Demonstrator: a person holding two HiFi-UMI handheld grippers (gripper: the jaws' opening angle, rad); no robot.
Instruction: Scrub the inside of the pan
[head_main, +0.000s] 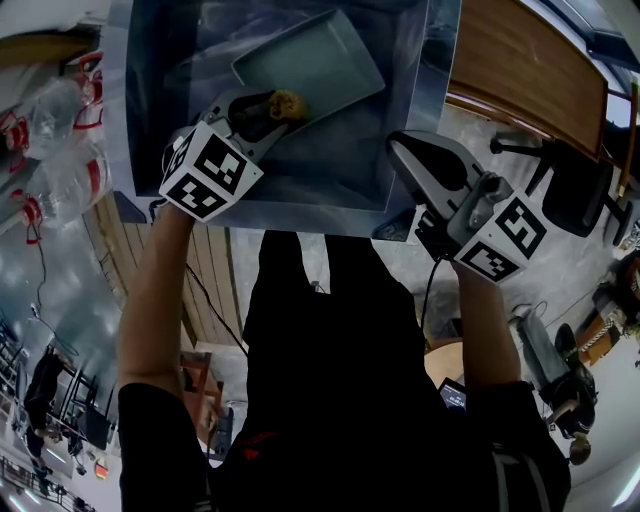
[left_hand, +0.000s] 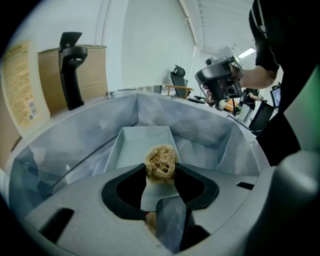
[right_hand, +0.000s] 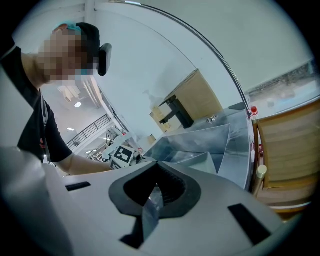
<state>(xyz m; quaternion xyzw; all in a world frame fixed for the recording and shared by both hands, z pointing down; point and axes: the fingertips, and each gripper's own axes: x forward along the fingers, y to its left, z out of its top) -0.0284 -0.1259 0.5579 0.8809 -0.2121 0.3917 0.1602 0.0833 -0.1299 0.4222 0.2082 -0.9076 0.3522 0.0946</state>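
A rectangular grey pan (head_main: 310, 58) lies inside a metal sink (head_main: 160, 110); in the left gripper view the pan (left_hand: 142, 142) sits just beyond the jaws. My left gripper (head_main: 283, 105) hangs over the pan's near edge, shut on a tan fibrous scrubber (head_main: 288, 102). The scrubber (left_hand: 161, 161) sticks out between the left gripper's (left_hand: 161, 169) jaw tips above the pan. My right gripper (head_main: 398, 143) is at the sink's front right corner, outside the basin, shut and holding nothing. The right gripper (right_hand: 158, 176) looks across the sink (right_hand: 235, 145) towards the left gripper's marker cube (right_hand: 123, 155).
Clear plastic bottles (head_main: 60, 150) with red labels stand left of the sink. A wooden counter (head_main: 520, 60) and a black chair (head_main: 575, 190) are to the right. A black dispenser (left_hand: 71, 67) and a cardboard box (left_hand: 47, 75) stand behind the sink.
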